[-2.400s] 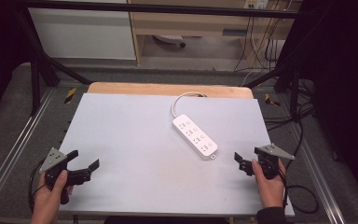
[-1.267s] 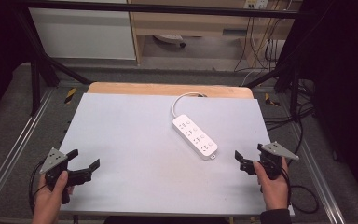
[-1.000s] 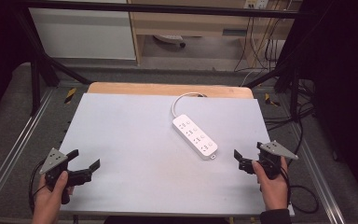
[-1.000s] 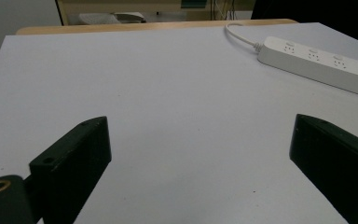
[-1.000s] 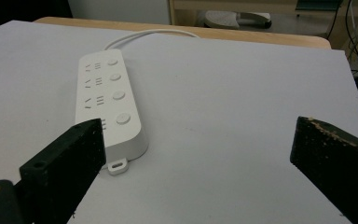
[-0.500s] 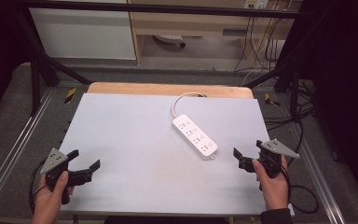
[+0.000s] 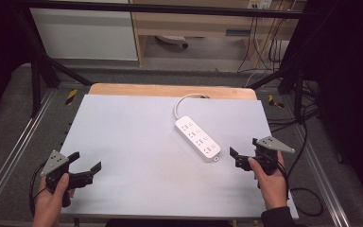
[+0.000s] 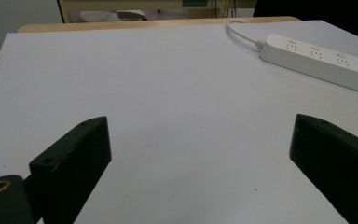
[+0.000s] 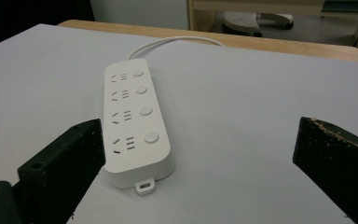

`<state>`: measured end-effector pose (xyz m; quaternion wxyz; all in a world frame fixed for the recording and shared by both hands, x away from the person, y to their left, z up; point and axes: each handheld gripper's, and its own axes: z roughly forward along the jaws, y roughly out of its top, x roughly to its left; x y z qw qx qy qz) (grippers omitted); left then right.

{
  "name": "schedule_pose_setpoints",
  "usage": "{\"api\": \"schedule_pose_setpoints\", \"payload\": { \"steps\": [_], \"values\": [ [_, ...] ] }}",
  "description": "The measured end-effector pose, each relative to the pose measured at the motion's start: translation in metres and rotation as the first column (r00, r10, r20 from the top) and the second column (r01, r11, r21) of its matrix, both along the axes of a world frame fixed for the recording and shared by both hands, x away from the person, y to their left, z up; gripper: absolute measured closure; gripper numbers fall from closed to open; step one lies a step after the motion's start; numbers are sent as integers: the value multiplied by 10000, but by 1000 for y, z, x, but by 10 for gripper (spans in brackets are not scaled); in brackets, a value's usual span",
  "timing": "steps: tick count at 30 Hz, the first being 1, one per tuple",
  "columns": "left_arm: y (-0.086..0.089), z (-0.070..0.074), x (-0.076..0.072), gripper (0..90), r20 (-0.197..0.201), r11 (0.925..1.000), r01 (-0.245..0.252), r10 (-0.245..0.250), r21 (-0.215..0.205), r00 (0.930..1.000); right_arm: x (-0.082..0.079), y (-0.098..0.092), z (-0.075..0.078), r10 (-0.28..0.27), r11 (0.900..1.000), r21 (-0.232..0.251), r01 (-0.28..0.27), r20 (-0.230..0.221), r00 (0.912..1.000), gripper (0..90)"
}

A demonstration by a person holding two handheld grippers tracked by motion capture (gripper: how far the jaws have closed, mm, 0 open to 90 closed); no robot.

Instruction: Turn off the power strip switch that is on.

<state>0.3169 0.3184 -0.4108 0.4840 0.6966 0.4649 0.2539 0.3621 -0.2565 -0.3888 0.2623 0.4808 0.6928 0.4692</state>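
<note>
I had the right tool [image 7: 242, 157] hovering with its jaws spread wide, empty, just beside the near end of the white four-socket plastic power strip [image 7: 197, 138]. That strip lay flat and slantwise right of centre on the pale grey surface [image 7: 123, 132], its white cable [image 7: 183, 100] curling off the far edge. My left tool [image 7: 86, 172] sat well apart at the near left corner, jaws parted too, nothing in them. To take the strip cleanly, I judged I should square the jaws across its narrow width, stay low, and close on the sides, not the buttons.
</note>
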Motion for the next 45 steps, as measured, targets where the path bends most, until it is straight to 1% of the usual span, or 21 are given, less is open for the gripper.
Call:
{"api": "schedule_pose_setpoints", "payload": {
  "steps": [5,6,12,16,22,25,30,36,40,41,43,45],
  "values": [
    [-1,0,0,52,-11,10000,4,-4,7,10000,3,4,1,62,10000,45,-62,84,9999,30],
    [-1,0,0,52,-20,10000,16,-16,15,10000,4,6,2,150,9999,53,-150,121,9998,30],
    [0,-1,0,52,-38,10000,25,-25,32,10000,6,10,3,232,9996,173,-235,151,9996,31],
    [-1,-1,0,52,-50,10000,34,-34,13,10000,7,12,5,303,9994,166,-305,163,9994,31],
    [-1,-1,0,52,-84,10000,39,-39,27,10000,12,18,8,390,9990,213,-395,237,9990,31],
    [-1,-1,0,52,-93,10000,20,-20,12,10000,15,22,11,438,9985,316,-446,270,9987,31],
    [-2,-1,1,52,-100,10000,72,-71,13,9999,20,27,14,450,9984,316,-460,315,9985,35],
    [-2,-1,1,52,-130,10000,66,-65,75,9999,32,36,18,530,9981,299,-540,324,9981,51],
    [-2,-1,1,52,-128,10000,63,-63,41,9999,42,41,21,566,9981,241,-572,253,9981,60],
    [-1,-1,1,52,-130,9999,67,-66,78,9999,42,41,21,566,9981,241,-572,253,9981,60],
    [-1,-1,1,52,-129,10000,35,-34,78,9999,49,44,24,571,9981,212,-576,224,9981,70],
    [-1,-1,1,51,-136,9999,46,-45,92,9999,53,45,25,610,9978,261,-616,206,9979,102]
  ]
}}
